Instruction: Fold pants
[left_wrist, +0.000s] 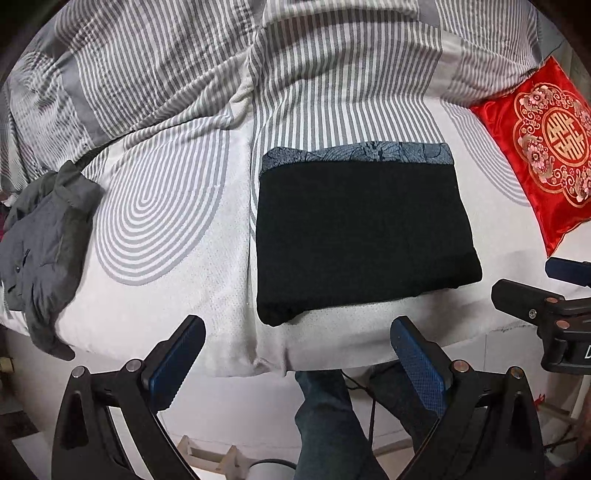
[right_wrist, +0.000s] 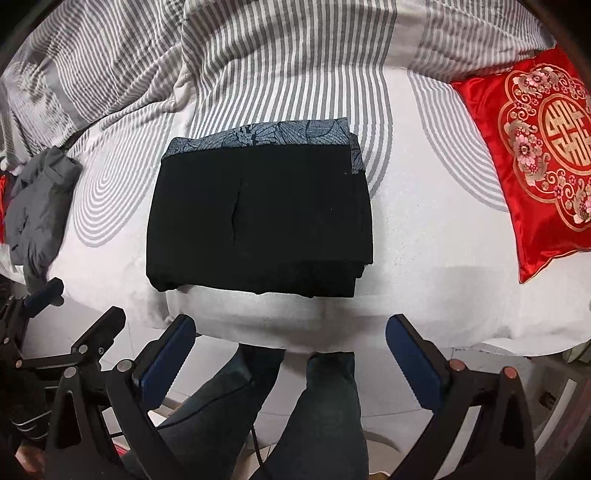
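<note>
The black pants (left_wrist: 362, 236) lie folded into a compact rectangle on the bed, with a blue-grey patterned waistband (left_wrist: 362, 153) along the far edge. They also show in the right wrist view (right_wrist: 258, 218). My left gripper (left_wrist: 297, 328) is open and empty, held above the bed's near edge just short of the pants. My right gripper (right_wrist: 290, 326) is open and empty, also at the near edge below the pants. The right gripper shows at the right edge of the left wrist view (left_wrist: 546, 295).
A grey-striped duvet (left_wrist: 221, 55) is bunched at the back of the white bed (left_wrist: 166, 295). A red embroidered cushion (right_wrist: 535, 147) lies at the right. A crumpled grey garment (left_wrist: 40, 251) lies at the left. The person's jeans-clad legs (right_wrist: 325, 413) stand below the bed edge.
</note>
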